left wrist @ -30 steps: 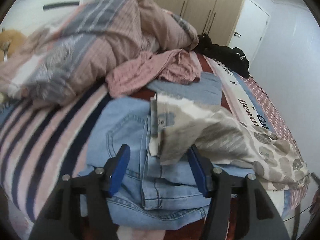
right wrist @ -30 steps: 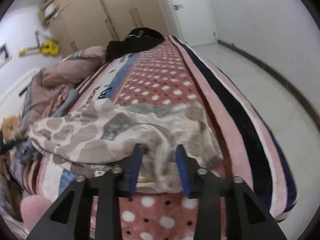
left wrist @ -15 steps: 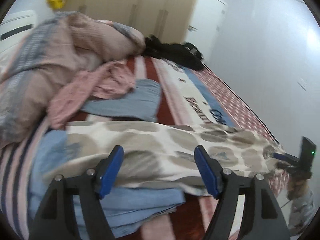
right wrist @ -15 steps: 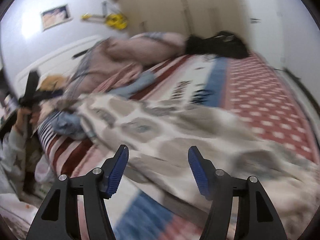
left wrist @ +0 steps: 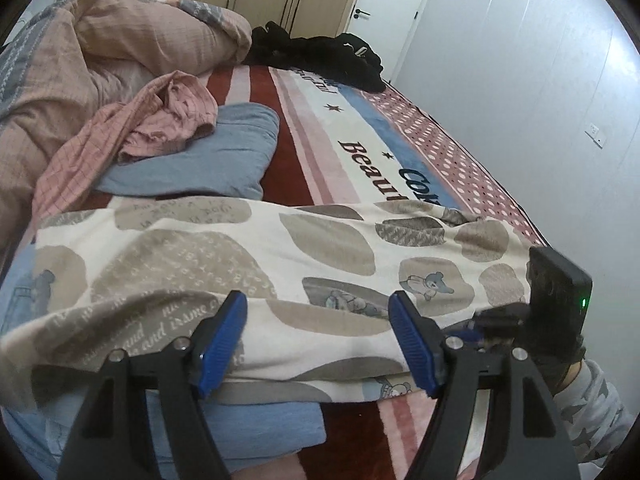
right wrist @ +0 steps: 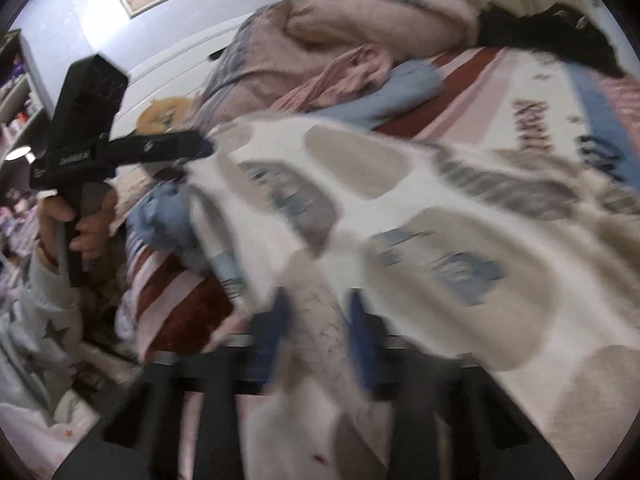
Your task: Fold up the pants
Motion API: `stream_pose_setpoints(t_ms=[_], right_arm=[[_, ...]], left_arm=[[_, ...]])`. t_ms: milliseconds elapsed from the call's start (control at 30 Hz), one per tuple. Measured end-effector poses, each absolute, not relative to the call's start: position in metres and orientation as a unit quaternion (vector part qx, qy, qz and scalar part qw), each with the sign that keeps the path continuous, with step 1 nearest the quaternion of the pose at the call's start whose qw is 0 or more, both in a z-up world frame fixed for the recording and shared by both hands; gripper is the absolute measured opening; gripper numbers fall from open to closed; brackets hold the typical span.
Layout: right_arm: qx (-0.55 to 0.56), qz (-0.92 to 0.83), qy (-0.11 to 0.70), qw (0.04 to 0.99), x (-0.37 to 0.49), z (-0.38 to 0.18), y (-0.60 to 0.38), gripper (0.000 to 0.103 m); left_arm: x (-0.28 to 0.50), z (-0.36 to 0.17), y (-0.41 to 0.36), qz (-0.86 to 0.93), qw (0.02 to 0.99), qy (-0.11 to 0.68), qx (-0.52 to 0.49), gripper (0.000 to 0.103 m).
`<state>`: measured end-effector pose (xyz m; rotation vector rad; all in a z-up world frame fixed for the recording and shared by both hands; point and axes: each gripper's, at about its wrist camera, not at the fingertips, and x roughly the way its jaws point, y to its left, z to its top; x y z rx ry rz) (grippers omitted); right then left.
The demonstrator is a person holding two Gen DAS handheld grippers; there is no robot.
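With the right gripper (right wrist: 316, 336) having just clamped its jaws on the patterned pants (left wrist: 256, 264) and the left gripper (left wrist: 318, 336) hovering released over the cloth, the person is stretching them along the bed (left wrist: 320, 152) — best keeping the held end taut and low so the fold lands flat.

The pants (left wrist: 248, 256) lie across the bed (left wrist: 352, 148), over jeans (left wrist: 264, 420); a quilt (left wrist: 120, 40) is heaped behind them.
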<state>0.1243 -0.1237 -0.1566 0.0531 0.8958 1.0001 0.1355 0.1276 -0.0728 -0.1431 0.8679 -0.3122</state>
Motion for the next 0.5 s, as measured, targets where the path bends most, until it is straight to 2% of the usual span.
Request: stream_pose_setpoints(t_ms=[300,433,500], right_arm=[[-0.008,0.516,0.417,0.748,0.090,-0.161,-0.103,0.010],[-0.016,0.509,0.423,0.749,0.080,-0.163,-0.110,0.011],[-0.006,0.499,0.423,0.756,0.082,-0.161,-0.119,0.019]], left_arm=[[0.140,-0.089,0.079,-0.197,0.872,0.443,-0.073,0.069],[0.140,-0.103,0.063,-0.177,0.868,0.461,-0.037,0.069],[0.135,-0.104,0.063,-0.170,0.870,0.462,-0.022,0.069]])
